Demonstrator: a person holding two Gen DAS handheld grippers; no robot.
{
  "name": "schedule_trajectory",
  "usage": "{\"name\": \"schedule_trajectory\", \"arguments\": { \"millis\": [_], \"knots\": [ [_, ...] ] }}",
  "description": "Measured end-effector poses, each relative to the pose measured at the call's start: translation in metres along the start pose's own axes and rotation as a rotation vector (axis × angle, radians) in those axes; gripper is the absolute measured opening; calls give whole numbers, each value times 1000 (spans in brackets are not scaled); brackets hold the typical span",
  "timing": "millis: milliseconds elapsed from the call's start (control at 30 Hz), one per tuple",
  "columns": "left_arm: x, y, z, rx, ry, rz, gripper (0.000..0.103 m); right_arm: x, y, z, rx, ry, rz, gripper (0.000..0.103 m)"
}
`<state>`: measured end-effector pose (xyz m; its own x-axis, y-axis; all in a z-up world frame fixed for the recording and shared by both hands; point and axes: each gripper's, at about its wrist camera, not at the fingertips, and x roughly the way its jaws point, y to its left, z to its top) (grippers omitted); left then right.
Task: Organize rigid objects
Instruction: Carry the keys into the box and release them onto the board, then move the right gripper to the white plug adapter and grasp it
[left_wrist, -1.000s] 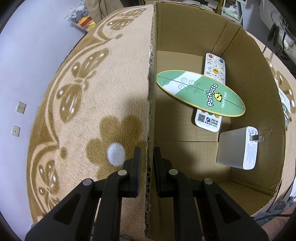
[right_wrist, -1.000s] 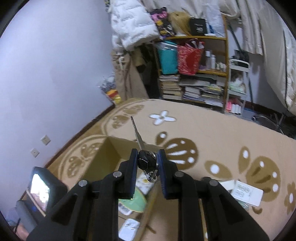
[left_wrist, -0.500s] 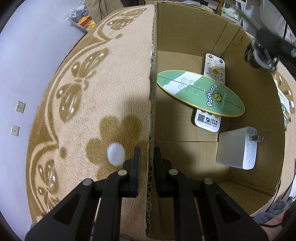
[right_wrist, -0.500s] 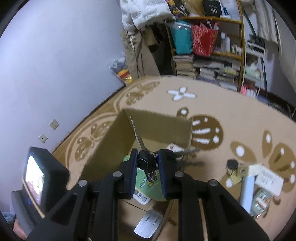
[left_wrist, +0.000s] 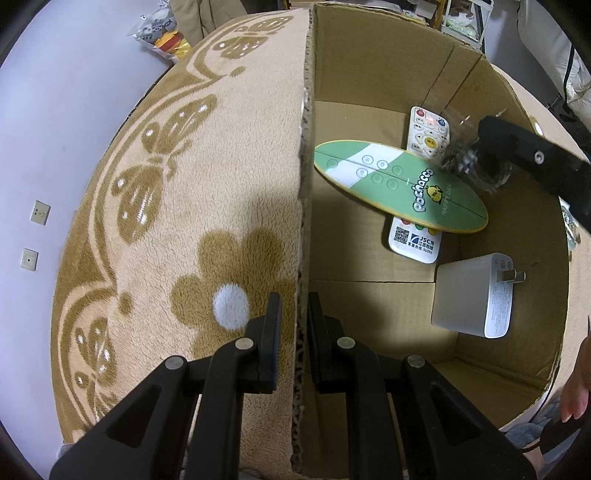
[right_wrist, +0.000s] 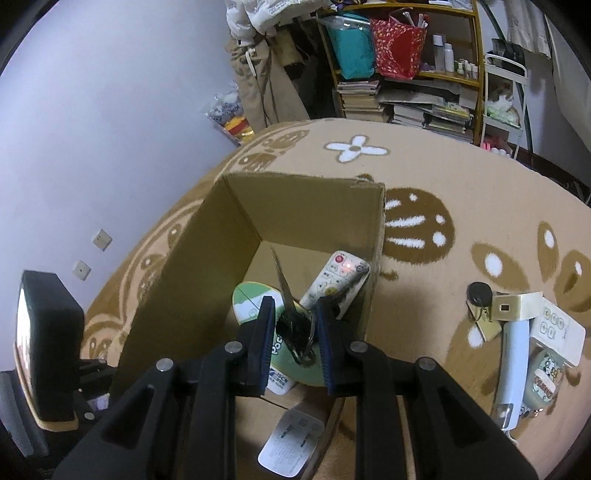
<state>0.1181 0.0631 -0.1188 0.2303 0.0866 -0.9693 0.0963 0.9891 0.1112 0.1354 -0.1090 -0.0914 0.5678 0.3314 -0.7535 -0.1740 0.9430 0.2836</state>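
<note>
An open cardboard box (left_wrist: 369, 55) stands on a beige flower-patterned carpet (left_wrist: 184, 184). My left gripper (left_wrist: 294, 328) is shut on the box's left wall. Inside lie a white remote (left_wrist: 430, 133), a green oval Pochacco board (left_wrist: 388, 181) across it, and a white plug adapter (left_wrist: 469, 295). My right gripper (right_wrist: 295, 321) hangs over the box (right_wrist: 306, 210) above the board (right_wrist: 251, 302) and remote (right_wrist: 340, 273), shut on a motion-blurred bunch of keys (right_wrist: 295, 332) with one blade pointing up. It enters the left wrist view from the right with the keys (left_wrist: 461, 162).
On the carpet right of the box lie a black round object (right_wrist: 479, 294), a cream box (right_wrist: 517, 306), a white handle (right_wrist: 511, 369), a white switch panel (right_wrist: 557, 328) and a small tin (right_wrist: 543, 380). Cluttered shelves (right_wrist: 406, 81) stand at the back. A hand (left_wrist: 576, 391) shows at the right.
My right gripper has come down and forward with the keys, from above the carpet to over the open box. The keys now look blurred. My left gripper has stayed on the box wall.
</note>
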Motion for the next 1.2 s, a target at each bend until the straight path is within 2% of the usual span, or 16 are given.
{"name": "schedule_trajectory", "arguments": {
  "millis": [133, 200, 233, 300, 367, 500, 567, 633, 800, 933, 1200],
  "knots": [
    [0, 1, 0, -6, 1, -6, 13, -7, -2, 4, 14, -18, -2, 27],
    [0, 1, 0, -7, 2, -8, 13, -13, -3, 5, 18, -28, 3, 41],
    [0, 0, 0, -5, 1, -5, 13, -16, -4, 5, 16, -34, 0, 52],
    [0, 0, 0, -3, 0, -3, 13, -24, -5, 7, 10, -46, 5, 55],
    [0, 1, 0, -6, 2, -6, 13, -29, -7, 9, 1, -42, -24, 66],
    [0, 1, 0, -3, 1, -2, 13, -40, -20, 10, 11, -55, -45, 78],
    [0, 1, 0, -2, 1, 0, 13, -44, -30, 10, 27, -61, -58, 92],
    [0, 1, 0, -3, 1, -1, 13, -48, -40, 10, 43, -69, -74, 99],
    [0, 1, 0, -2, 0, -1, 13, -51, -74, 11, 87, -55, -130, 100],
    [1, 0, 0, 2, 0, 4, 13, -45, -98, 11, 58, -31, -210, 100],
    [1, 1, 1, -3, 2, -2, 13, -29, -141, 13, 66, -5, -248, 100]
  ]
}}
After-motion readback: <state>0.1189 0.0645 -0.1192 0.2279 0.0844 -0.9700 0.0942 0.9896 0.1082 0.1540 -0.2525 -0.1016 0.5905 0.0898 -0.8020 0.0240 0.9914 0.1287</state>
